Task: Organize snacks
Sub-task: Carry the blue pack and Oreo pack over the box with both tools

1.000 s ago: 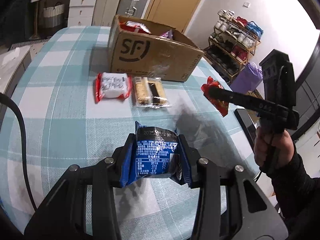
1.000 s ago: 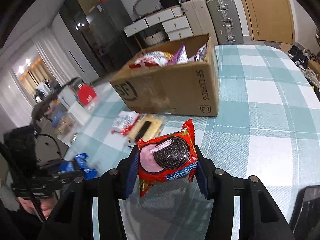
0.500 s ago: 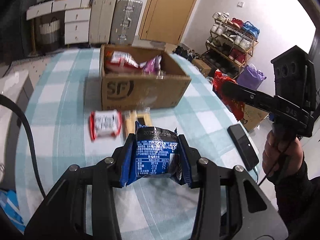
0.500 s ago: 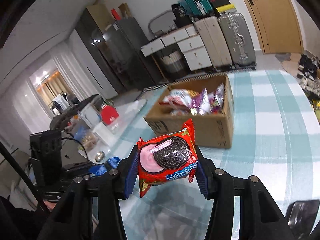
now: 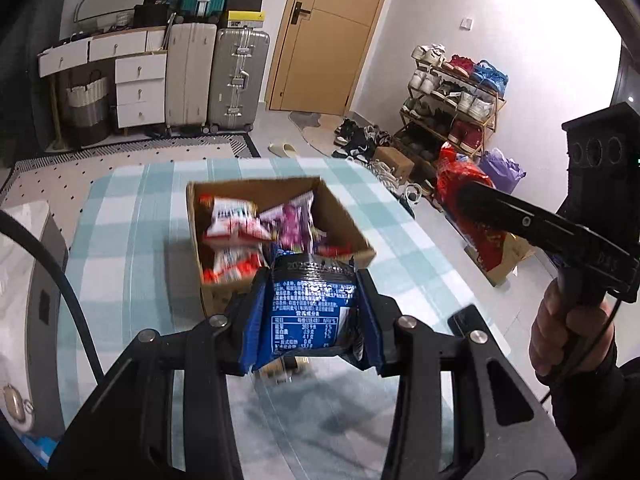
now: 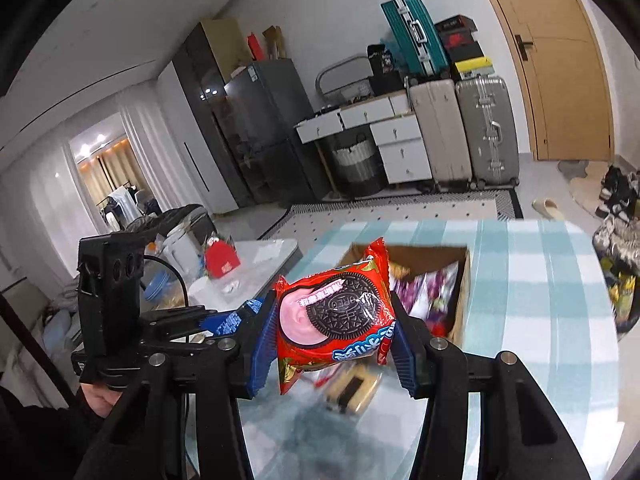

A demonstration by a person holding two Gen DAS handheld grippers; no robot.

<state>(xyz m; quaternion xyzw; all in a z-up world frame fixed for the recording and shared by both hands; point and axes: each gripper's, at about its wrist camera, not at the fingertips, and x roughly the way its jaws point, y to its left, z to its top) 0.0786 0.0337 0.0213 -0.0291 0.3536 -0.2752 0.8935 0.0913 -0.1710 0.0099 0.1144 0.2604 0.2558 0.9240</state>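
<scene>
My left gripper (image 5: 312, 312) is shut on a blue snack packet (image 5: 310, 304) and holds it high above the table, just short of the open cardboard box (image 5: 352, 224). The box holds several snack packets. My right gripper (image 6: 332, 328) is shut on a red Oreo packet (image 6: 334, 316) and also hangs in the air, before the box (image 6: 464, 292). In the left wrist view the right gripper (image 5: 460, 196) sits to the right of the box with the red packet (image 5: 452, 172). In the right wrist view the left gripper (image 6: 240, 318) shows at the left.
The table has a blue-and-white checked cloth (image 5: 120, 240). A biscuit packet (image 6: 352, 390) lies on it below my grippers. A black phone (image 5: 466, 320) lies near the right table edge. A side table (image 6: 264, 252) with clutter stands at the left.
Both grippers have risen and tilted over the last second, each still holding its packet. The box now shows from above, with its contents in sight. The loose packets on the table have dropped mostly out of view.
</scene>
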